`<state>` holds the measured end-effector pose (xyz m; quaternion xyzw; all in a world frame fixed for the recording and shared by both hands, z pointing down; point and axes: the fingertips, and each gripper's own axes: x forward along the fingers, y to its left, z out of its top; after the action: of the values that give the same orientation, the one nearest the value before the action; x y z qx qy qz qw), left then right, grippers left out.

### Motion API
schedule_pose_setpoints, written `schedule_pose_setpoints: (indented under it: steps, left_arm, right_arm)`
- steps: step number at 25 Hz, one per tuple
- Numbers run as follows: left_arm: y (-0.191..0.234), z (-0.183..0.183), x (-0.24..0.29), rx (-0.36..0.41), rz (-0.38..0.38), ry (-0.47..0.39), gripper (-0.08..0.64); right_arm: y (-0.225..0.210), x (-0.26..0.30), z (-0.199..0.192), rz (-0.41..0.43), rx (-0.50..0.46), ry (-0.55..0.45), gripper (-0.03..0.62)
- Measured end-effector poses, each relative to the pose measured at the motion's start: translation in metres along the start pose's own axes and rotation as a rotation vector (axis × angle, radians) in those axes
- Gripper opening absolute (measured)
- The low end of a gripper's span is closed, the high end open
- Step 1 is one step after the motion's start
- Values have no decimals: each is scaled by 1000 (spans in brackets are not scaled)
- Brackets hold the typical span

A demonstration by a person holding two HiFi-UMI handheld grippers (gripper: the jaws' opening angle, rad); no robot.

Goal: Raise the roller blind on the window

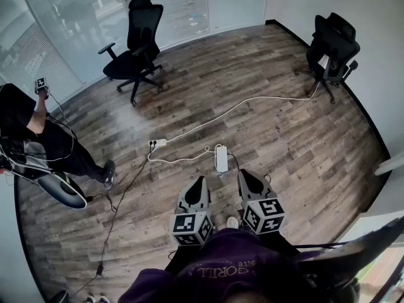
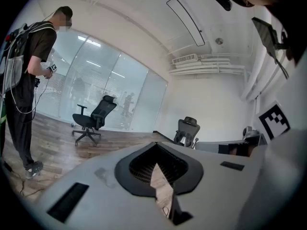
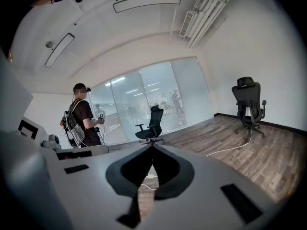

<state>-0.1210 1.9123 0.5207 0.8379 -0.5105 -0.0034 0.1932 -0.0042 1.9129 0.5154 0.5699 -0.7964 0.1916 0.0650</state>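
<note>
No roller blind shows plainly in any view. In the head view both grippers are held side by side low over the wooden floor, in front of the person's body. My left gripper [image 1: 201,181] has its jaws together with nothing between them, and the left gripper view [image 2: 156,150] shows the same. My right gripper [image 1: 242,173] is also shut and empty, as in its own view [image 3: 152,150]. Both point out into the room, slightly downward, towards a glass wall [image 1: 95,11] with slatted blinds behind it.
A black office chair [image 1: 136,49] stands near the glass wall, and a second one [image 1: 331,46] at the right wall. A person [image 1: 38,137] with a backpack stands at the left. A power strip [image 1: 158,143], a white adapter [image 1: 221,158] and cables lie on the floor ahead.
</note>
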Motion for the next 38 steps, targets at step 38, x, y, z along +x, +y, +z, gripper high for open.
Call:
schedule_pose_setpoints:
  steps: [38]
  left_arm:
    - [111, 27, 171, -42, 39, 72, 2]
  right_arm:
    - [-101, 183, 57, -182, 57, -1, -2]
